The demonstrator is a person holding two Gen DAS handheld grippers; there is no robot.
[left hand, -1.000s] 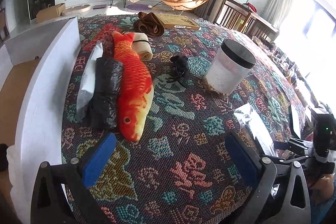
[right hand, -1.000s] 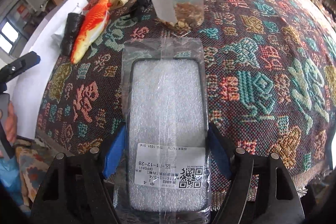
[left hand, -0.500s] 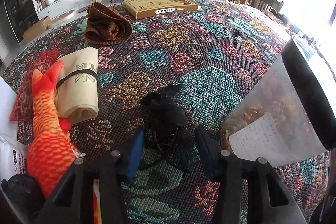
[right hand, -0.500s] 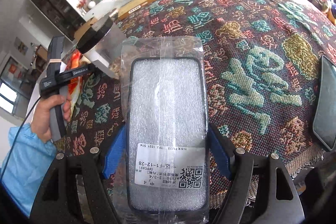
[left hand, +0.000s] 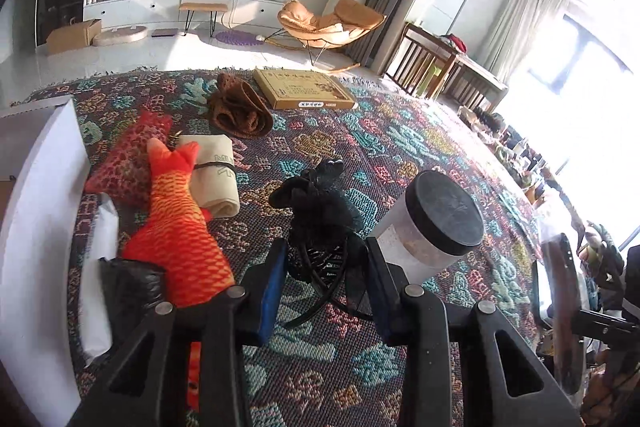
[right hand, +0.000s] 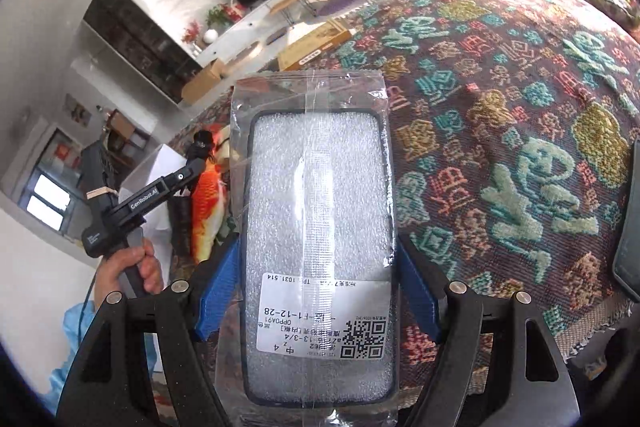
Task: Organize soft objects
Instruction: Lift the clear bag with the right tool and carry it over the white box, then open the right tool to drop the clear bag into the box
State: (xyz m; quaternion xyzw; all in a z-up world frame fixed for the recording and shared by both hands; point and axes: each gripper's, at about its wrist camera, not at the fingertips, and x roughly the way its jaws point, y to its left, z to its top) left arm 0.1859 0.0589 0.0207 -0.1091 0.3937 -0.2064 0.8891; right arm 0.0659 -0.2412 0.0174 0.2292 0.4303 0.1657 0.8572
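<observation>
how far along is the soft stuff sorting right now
Done: fish plush, black bag and white pouch lie lined up on the left. In hand: left claw grips the black hair clip; right claw holds the bagged phone case. Left: brown knit.

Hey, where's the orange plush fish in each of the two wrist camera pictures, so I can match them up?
Left wrist view: the orange plush fish lies at left of centre on the patterned cloth, tail pointing away, just left of the left gripper.
Right wrist view: the fish shows as an orange strip at centre-left, partly hidden behind the bagged phone case.
Shared landmark: the flat cardboard box at the cloth's far edge.
</observation>
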